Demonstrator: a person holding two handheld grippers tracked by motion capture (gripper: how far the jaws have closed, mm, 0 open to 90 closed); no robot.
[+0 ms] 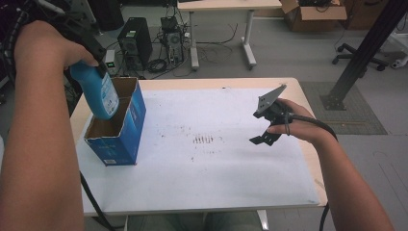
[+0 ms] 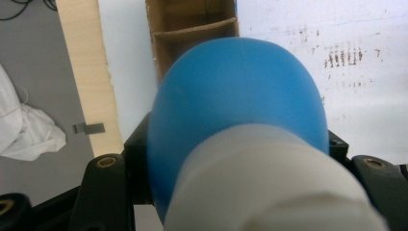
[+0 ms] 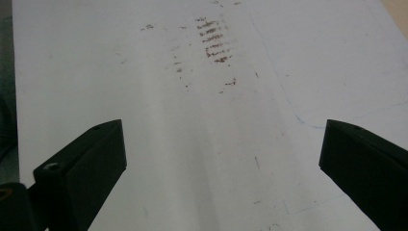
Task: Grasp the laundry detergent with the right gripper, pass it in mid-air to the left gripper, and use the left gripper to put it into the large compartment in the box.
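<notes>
A blue bottle point(image 1: 99, 92) with a white cap hangs cap-up over the open blue carton point(image 1: 126, 132) at the table's left, its base dipping into the carton's mouth. My left gripper point(image 1: 98, 65) is shut on the bottle near its cap. In the left gripper view the bottle point(image 2: 235, 115) swells between the jaws, with the carton's brown cardboard inside point(image 2: 192, 33) beyond it. My right gripper point(image 1: 264, 137) hovers open over the right half of the white sheet point(image 1: 216, 159); in the right gripper view its jaws stand wide apart around bare sheet point(image 3: 216, 144).
Brown smudges point(image 1: 203, 140) mark the middle of the sheet. The wooden table edge point(image 1: 308, 103) runs close by the right hand. Beyond the table are a computer tower point(image 1: 134, 41), cables, a desk point(image 1: 226, 6) and a dark metal post point(image 1: 365, 48).
</notes>
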